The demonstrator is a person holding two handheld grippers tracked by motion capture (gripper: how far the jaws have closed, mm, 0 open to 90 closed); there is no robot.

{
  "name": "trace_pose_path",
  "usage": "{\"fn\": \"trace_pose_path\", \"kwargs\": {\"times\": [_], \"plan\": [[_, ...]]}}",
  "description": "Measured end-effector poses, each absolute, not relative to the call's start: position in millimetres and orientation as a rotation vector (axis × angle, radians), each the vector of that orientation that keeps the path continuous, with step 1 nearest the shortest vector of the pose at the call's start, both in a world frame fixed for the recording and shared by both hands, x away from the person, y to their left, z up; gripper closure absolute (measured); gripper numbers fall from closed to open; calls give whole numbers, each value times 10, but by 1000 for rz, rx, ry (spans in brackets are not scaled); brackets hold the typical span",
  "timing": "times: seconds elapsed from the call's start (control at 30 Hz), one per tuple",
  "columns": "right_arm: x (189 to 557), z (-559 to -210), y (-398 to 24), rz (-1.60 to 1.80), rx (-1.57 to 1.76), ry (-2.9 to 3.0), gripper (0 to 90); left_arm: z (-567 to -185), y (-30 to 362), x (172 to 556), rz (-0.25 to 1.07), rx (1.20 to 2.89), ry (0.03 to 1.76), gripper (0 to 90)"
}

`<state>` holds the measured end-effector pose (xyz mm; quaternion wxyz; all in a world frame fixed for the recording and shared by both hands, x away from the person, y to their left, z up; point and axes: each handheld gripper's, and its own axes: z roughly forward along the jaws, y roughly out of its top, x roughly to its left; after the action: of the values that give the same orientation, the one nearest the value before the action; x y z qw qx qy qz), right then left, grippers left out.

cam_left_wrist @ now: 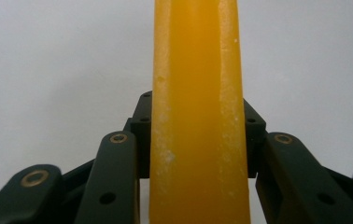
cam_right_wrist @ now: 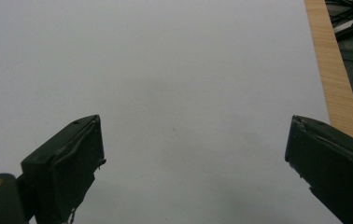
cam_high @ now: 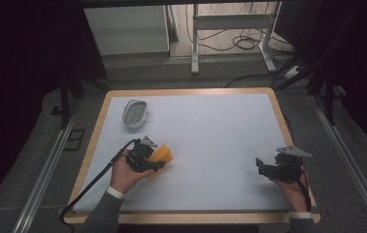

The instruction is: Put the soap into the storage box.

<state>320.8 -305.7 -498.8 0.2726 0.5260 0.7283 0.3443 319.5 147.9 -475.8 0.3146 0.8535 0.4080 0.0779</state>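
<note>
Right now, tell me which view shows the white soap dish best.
The high view: the soap dish sits whole on the table's far left, beyond the left gripper holding the orange soap bar. The left gripper view gives that bar up close; the right gripper view, bare tabletop.

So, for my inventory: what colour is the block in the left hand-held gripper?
Yellow-orange block; the left gripper view shows it best.

Orange soap bar (cam_high: 162,156), white slotted dish (cam_high: 135,113)

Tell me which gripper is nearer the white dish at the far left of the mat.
Left. The left gripper, shut on the yellow block, sits just in front of the white dish. The right gripper, open, is far across the mat at its right side.
</note>
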Motion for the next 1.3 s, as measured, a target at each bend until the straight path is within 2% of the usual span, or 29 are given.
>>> {"fn": "trace_pose_path", "kwargs": {"times": [1.3], "plan": [[3207, -4983, -3082, 926, 1426, 1947, 45, -4477, 1691, 3436, 229, 2232, 1095, 611]]}}
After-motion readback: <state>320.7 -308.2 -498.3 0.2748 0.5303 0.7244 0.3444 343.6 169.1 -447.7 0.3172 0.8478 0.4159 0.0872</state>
